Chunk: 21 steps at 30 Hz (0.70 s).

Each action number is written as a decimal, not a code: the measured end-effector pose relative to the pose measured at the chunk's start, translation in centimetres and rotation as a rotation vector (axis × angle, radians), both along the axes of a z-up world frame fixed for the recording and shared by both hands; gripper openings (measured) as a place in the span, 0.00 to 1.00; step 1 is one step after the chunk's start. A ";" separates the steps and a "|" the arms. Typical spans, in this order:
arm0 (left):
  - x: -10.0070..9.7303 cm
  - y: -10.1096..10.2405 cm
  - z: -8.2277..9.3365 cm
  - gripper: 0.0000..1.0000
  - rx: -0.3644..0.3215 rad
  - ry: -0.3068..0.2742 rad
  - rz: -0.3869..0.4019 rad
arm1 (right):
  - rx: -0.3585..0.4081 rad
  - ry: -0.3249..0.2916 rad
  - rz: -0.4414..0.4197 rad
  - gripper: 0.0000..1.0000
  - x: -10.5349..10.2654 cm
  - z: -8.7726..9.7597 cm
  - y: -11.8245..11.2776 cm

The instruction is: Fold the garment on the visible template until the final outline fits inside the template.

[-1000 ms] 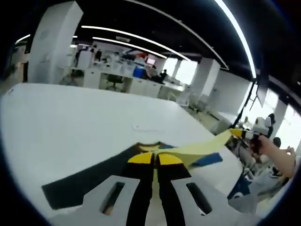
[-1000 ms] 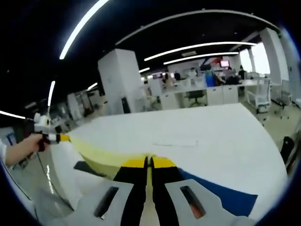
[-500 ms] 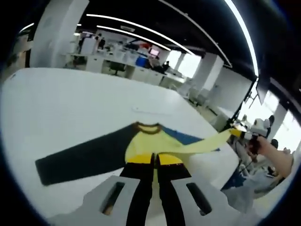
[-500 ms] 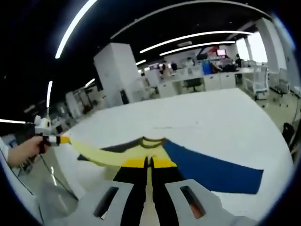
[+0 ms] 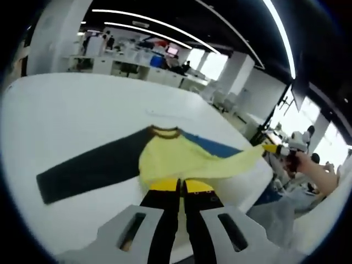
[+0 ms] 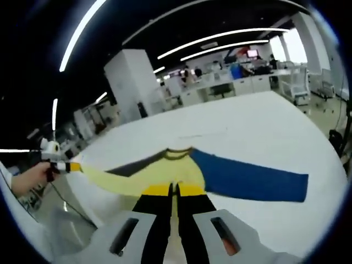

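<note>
1. Where the left gripper view looks along its own jaws, we see the left hand-held gripper point(image 5: 180, 186) with its yellow-tipped jaws together, clamped on the hem of the garment point(image 5: 170, 159).
2. The garment's yellow body lies on the white bench point(image 5: 82, 110), collar toward the far side; its black sleeve point(image 5: 88, 170) stretches flat to the left, well short of the bench's left edge.
3. A strip of blue sleeve point(image 5: 214, 147) shows beyond the yellow cloth, near the bench's right edge.
4. At the right, the right hand-held gripper point(image 5: 270, 148) holds the other hem corner, lifted off the bench beyond its edge.
5. Broad bare bench lies behind the collar.
6. From the right gripper view, we see the right hand-held gripper point(image 6: 172, 190) likewise closed on the yellow hem of the garment point(image 6: 165, 173).
7. The blue sleeve point(image 6: 247, 179) lies flat to the right, its cuff inside the bench point(image 6: 247, 137) edge; the black sleeve point(image 6: 137, 164) shows partly at left.
8. The left hand-held gripper point(image 6: 74, 166) pinches the raised hem off the bench's left edge.
</note>
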<state>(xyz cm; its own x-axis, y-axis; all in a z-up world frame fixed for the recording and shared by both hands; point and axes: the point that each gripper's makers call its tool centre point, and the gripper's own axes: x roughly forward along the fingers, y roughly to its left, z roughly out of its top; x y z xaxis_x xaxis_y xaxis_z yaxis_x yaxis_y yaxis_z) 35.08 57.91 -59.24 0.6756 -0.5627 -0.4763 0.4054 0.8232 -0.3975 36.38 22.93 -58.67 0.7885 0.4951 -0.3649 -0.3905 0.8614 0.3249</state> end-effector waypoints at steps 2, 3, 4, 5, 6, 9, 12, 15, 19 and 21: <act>-0.5 0.0 -0.5 0.00 0.003 0.011 0.000 | -0.001 0.012 -0.002 0.03 -0.5 -0.5 -0.1; -0.8 0.0 -0.8 0.00 0.007 0.017 -0.001 | 0.002 0.017 -0.004 0.03 -0.7 -0.8 -0.1; -1.0 0.0 -1.0 0.00 0.010 0.021 -0.002 | 0.003 0.021 -0.004 0.03 -0.9 -0.9 -0.1; -1.2 0.0 -1.3 0.00 0.011 0.026 -0.003 | 0.004 0.025 -0.005 0.03 -1.1 -1.1 -0.1; -1.5 0.1 -1.6 0.00 0.013 0.033 -0.002 | 0.001 0.030 -0.004 0.03 -1.3 -1.4 -0.1; -2.3 0.1 -2.5 0.00 0.014 0.054 -0.005 | -0.008 0.044 -0.003 0.03 -2.1 -2.0 -0.1; -3.0 0.2 -3.2 0.00 0.018 0.073 -0.012 | -0.003 0.059 -0.006 0.03 -2.9 -2.7 0.0; -3.5 0.3 -3.8 0.00 0.017 0.087 -0.014 | 0.000 0.078 -0.009 0.03 -3.5 -3.5 0.0; -4.2 0.5 -4.5 0.00 0.003 0.107 0.002 | 0.006 0.104 -0.013 0.03 -4.6 -4.7 0.1; -4.6 0.4 -5.1 0.00 0.001 0.119 0.003 | 0.002 0.116 -0.010 0.03 -5.2 -5.3 0.2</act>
<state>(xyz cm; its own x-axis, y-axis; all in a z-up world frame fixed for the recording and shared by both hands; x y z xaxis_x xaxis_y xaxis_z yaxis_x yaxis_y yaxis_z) 30.45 58.36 -64.39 0.6162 -0.5603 -0.5535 0.3529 0.8247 -0.4419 31.23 23.08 -63.95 0.7459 0.4879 -0.4533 -0.3414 0.8645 0.3688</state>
